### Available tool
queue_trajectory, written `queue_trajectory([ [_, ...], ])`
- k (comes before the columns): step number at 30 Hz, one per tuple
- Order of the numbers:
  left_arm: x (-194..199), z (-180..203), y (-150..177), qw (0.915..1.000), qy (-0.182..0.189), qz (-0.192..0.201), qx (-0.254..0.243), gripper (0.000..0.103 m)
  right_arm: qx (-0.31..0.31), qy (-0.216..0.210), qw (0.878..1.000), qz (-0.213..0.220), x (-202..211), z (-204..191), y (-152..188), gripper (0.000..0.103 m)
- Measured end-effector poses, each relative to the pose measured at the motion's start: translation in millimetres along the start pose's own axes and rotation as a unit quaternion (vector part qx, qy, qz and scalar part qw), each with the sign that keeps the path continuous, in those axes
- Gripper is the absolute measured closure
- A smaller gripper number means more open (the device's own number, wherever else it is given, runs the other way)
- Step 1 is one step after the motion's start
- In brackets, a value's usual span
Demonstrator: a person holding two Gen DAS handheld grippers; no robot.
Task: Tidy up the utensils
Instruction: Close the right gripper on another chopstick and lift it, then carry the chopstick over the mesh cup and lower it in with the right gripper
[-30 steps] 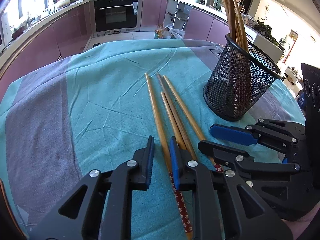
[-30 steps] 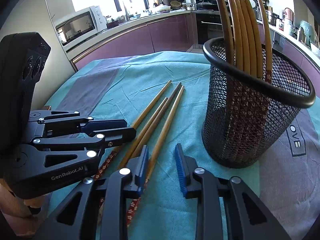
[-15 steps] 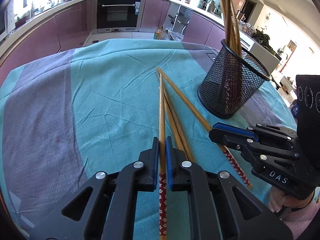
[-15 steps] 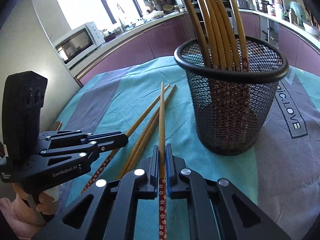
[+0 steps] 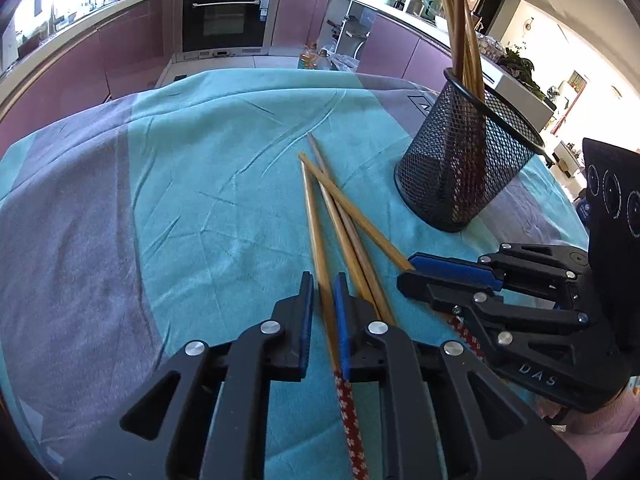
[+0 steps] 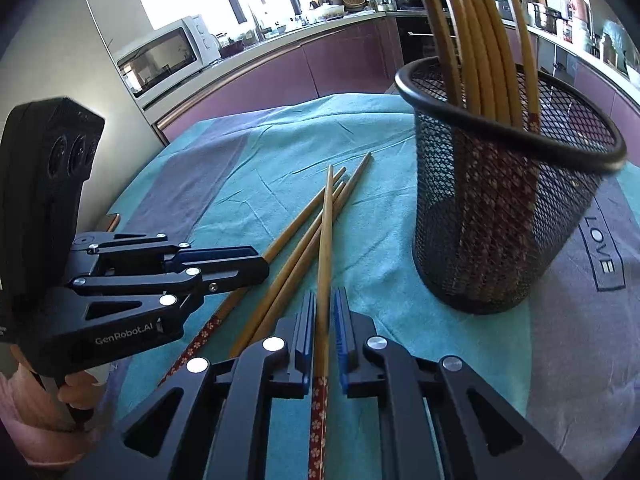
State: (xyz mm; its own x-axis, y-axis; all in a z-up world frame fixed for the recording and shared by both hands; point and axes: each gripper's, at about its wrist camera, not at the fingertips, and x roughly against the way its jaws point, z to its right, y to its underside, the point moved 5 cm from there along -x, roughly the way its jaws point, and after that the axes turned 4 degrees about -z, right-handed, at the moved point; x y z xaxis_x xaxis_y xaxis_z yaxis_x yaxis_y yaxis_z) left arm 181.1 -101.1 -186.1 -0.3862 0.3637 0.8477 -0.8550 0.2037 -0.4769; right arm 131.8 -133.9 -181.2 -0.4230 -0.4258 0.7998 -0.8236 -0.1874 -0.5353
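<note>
On the teal tablecloth ahead of me, several chopsticks already stand in the mesh holder, two lie loose, and my left gripper and right gripper each pinch one more.

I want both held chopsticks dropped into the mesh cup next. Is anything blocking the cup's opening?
Partly. Chopsticks already standing in the mesh cup fill its far-left side; the near-right part of the opening looks free. Only bare cloth lies between it and the right gripper.

Three readable markings, on the two grippers and the cloth

We read "DAS" on the right gripper, "GenRobot.AI" on the side of the left gripper, and "LOVE" inside a dark outlined box printed on the tablecloth near its right edge.
</note>
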Motion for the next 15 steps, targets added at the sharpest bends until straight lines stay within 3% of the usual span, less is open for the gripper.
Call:
queue_trajectory([
  [8, -9, 1, -16, 1.0000, -0.009, -0.002, 0.001, 0.094, 0.007, -0.006, 1.000, 0.009, 4, 1, -4, 0.097],
  [15, 13, 5, -16, 0.9997, 0.006, 0.022, -0.002, 0.095, 0.016, -0.018, 0.998, 0.054, 47, 6, 1, 0.097],
])
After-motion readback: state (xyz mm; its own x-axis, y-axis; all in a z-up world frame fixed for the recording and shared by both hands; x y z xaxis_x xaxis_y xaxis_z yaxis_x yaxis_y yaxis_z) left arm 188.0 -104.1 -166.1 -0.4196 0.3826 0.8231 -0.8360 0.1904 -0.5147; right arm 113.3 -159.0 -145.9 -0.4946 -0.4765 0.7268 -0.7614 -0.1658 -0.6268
